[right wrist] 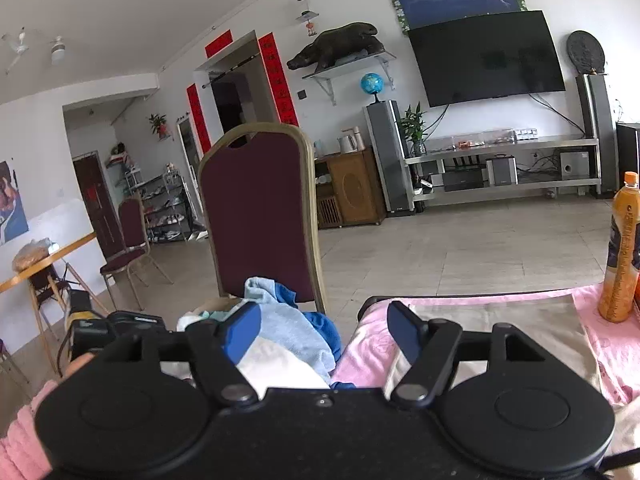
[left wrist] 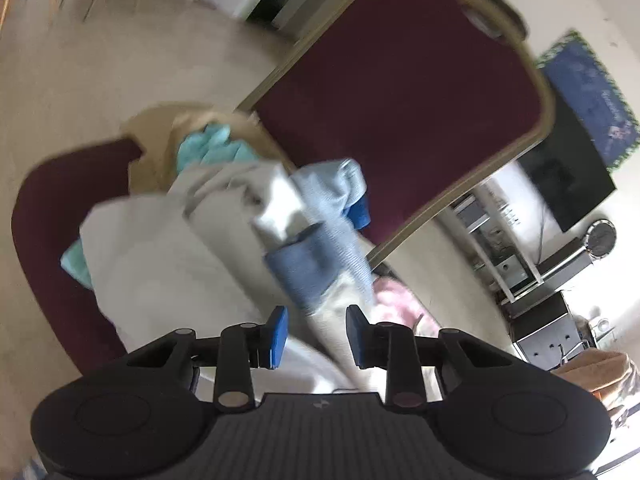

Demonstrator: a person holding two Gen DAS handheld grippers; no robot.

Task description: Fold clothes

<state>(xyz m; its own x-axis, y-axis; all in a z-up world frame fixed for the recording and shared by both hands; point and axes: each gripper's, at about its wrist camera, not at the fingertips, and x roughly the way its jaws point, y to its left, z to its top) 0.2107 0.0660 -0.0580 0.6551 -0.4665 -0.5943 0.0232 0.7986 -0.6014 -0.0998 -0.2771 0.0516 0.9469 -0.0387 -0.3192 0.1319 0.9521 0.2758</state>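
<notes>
Your left wrist camera looks down, tipped sideways, close over the pile of clothes (left wrist: 224,216) on the dark red chair (left wrist: 400,92). Your right wrist camera looks almost level across the room, past the same chair (right wrist: 256,216) to the far wall. Both views share that chair and the clothes (right wrist: 288,328).

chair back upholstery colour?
Dark maroon chair back with a tan frame; clearest in the right wrist view.

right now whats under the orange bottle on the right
The orange bottle stands upright on a pink cloth, beside a beige cloth spread over it. What lies beneath the pink cloth is covered, so I cannot tell what surface it is.
</notes>
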